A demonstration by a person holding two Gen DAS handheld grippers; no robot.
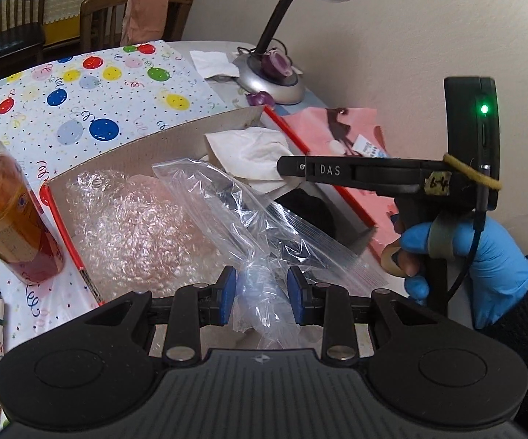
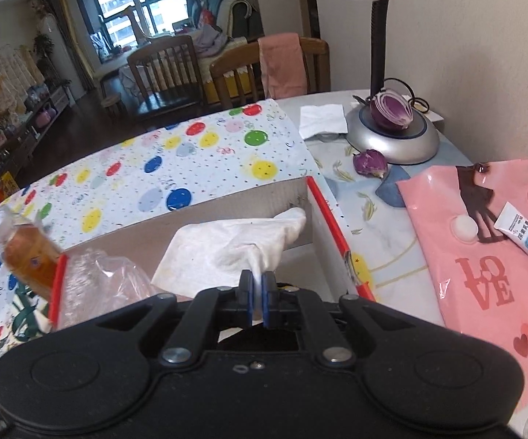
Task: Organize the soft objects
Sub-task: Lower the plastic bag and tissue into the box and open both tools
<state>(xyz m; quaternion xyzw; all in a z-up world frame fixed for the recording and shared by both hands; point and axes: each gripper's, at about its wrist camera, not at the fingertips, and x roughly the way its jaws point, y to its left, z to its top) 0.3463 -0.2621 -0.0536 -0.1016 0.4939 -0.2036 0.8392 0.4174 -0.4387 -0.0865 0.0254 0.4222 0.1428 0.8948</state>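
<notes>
Nearest in the left wrist view, the left gripper has its blue pads set partly apart with the bunched end of a clear zip bag pinched between them; whether both pads bear fully on the plastic is hard to make out through the crumpled film. The bag trails toward 12 o'clock into an open cardboard box with red edges. Inside the box, at 10 o'clock of the bag, lies a wad of bubble wrap; a dark object at 2 o'clock is mostly hidden beneath the bag and cannot be identified. The right gripper, held by a blue-gloved hand, has its jaws pressed together on a corner of a white tissue, the rest of which hangs over the box interior. At 9 o'clock outside the box stands an amber bottle, its top cut off by the frame edge. Beyond the box, at 1 o'clock, a pink bag carries a small white tube. Farther off, a halved red onion sits on a lamp base; the lamp head is cropped.
</notes>
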